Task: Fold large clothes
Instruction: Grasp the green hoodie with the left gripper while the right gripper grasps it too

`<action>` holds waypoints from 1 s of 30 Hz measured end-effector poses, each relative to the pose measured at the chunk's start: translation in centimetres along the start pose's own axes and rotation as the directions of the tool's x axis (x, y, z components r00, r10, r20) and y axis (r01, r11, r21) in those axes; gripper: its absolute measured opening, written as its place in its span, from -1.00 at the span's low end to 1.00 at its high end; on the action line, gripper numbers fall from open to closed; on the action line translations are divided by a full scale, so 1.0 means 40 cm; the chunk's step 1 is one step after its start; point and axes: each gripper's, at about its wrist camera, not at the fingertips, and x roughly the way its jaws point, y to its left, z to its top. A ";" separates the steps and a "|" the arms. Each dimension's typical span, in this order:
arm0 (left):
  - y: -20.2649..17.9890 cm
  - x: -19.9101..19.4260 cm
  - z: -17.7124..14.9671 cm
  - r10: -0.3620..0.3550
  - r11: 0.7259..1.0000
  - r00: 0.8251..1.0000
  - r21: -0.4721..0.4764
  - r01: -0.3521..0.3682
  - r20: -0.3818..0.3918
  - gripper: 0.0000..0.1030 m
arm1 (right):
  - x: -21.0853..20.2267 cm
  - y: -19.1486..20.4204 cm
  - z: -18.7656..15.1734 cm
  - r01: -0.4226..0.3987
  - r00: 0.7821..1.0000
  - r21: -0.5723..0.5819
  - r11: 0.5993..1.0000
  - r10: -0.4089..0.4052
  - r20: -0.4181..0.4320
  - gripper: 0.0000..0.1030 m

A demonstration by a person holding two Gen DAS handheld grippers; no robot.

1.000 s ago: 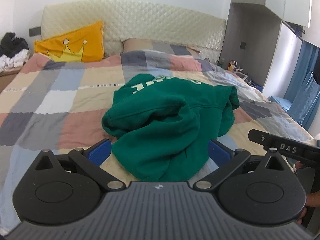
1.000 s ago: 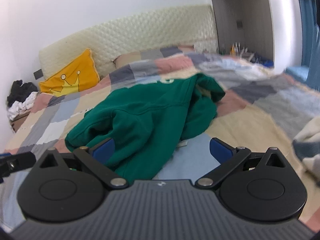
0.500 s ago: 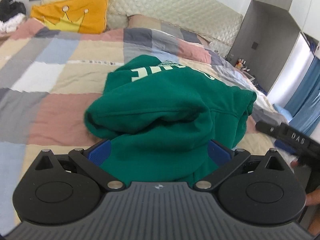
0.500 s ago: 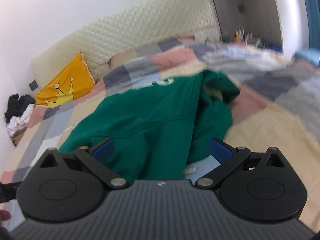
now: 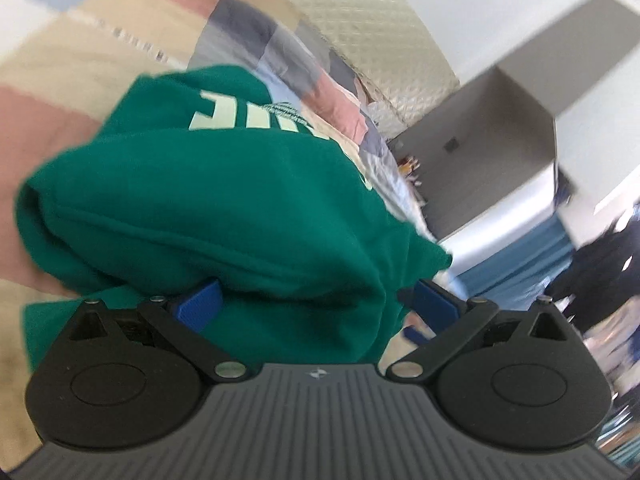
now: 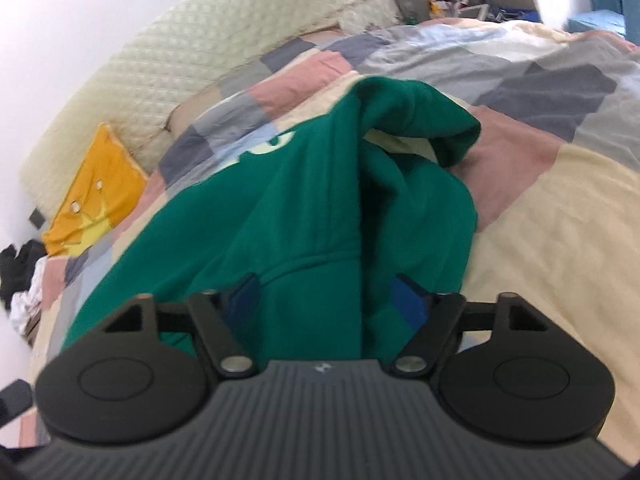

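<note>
Both grippers, L (image 5: 316,304) & R (image 6: 326,300), agape round green hoodie (image 5: 208,208)

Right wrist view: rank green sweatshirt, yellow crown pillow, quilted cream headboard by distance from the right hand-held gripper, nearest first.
1. Green sweatshirt: between the fingers of the right hand-held gripper, centre.
2. Yellow crown pillow: far left, up the bed.
3. Quilted cream headboard: behind the pillow, against the wall.

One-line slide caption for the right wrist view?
Right claw, jaws apart, straddles a bunched fold of the crumpled green sweatshirt on the patchwork bedspread.
</note>
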 end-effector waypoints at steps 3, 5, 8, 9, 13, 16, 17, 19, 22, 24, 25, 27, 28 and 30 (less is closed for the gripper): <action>0.052 0.037 0.020 -0.029 0.992 0.999 -0.121 0.026 -0.027 0.72 | 0.045 0.003 -0.004 -0.013 1.000 -0.063 0.998 0.013 0.009 0.44; 0.092 0.060 0.031 -0.066 0.978 0.997 -0.199 0.058 -0.036 0.65 | 0.078 0.007 -0.013 -0.026 1.000 -0.093 0.995 0.025 -0.013 0.45; 0.138 0.079 0.043 -0.113 0.957 0.994 -0.270 0.105 -0.013 0.56 | 0.096 0.005 -0.018 -0.106 0.994 -0.063 0.992 0.106 -0.002 0.46; 0.150 0.088 0.046 -0.114 0.953 0.993 -0.286 0.105 -0.015 0.54 | 0.098 0.008 -0.019 -0.124 0.992 -0.067 0.990 0.125 0.007 0.48; 0.178 0.125 0.062 -0.135 0.944 0.989 -0.312 0.108 -0.064 0.51 | 0.118 0.021 -0.028 -0.109 0.994 -0.106 0.988 0.110 0.004 0.54; 0.183 0.135 0.068 -0.141 0.945 0.988 -0.307 0.113 -0.069 0.51 | 0.110 0.009 -0.021 -0.189 0.982 -0.039 0.981 0.188 -0.021 0.37; 0.185 0.139 0.068 -0.143 0.945 0.987 -0.305 0.115 -0.071 0.51 | 0.104 0.007 -0.023 -0.228 0.973 -0.025 0.973 0.227 -0.030 0.30; 0.187 0.147 0.071 -0.144 0.947 0.987 -0.300 0.115 -0.076 0.53 | 0.083 0.013 -0.024 -0.252 0.968 -0.044 0.967 0.250 -0.034 -0.14; 0.184 0.146 0.061 -0.147 0.944 0.985 -0.309 0.114 -0.085 0.61 | 0.059 0.012 -0.026 -0.283 0.959 -0.057 0.957 0.281 -0.048 -0.54; 0.177 0.146 0.057 -0.155 0.941 0.984 -0.318 0.119 -0.091 0.66 | 0.041 0.003 -0.024 -0.318 0.948 -0.036 0.947 0.317 -0.037 -0.60; 0.173 0.146 0.056 -0.163 0.939 0.983 -0.320 0.127 -0.089 0.68 | 0.028 -0.002 -0.019 -0.343 0.939 -0.030 0.939 0.342 -0.023 -0.62; 0.166 0.148 0.058 -0.194 0.931 0.978 -0.330 0.157 -0.082 0.68 | 0.003 -0.003 -0.008 -0.391 0.920 -0.028 0.920 0.391 0.011 -0.65; 0.164 0.150 0.057 -0.214 0.926 0.974 -0.334 0.176 -0.079 0.68 | -0.011 -0.002 -0.005 -0.416 0.909 -0.029 0.909 0.416 0.029 -0.66; 0.156 0.154 0.055 -0.265 0.911 0.961 -0.344 0.225 -0.073 0.67 | -0.044 0.008 -0.002 -0.469 0.880 -0.036 0.883 0.470 0.063 -0.67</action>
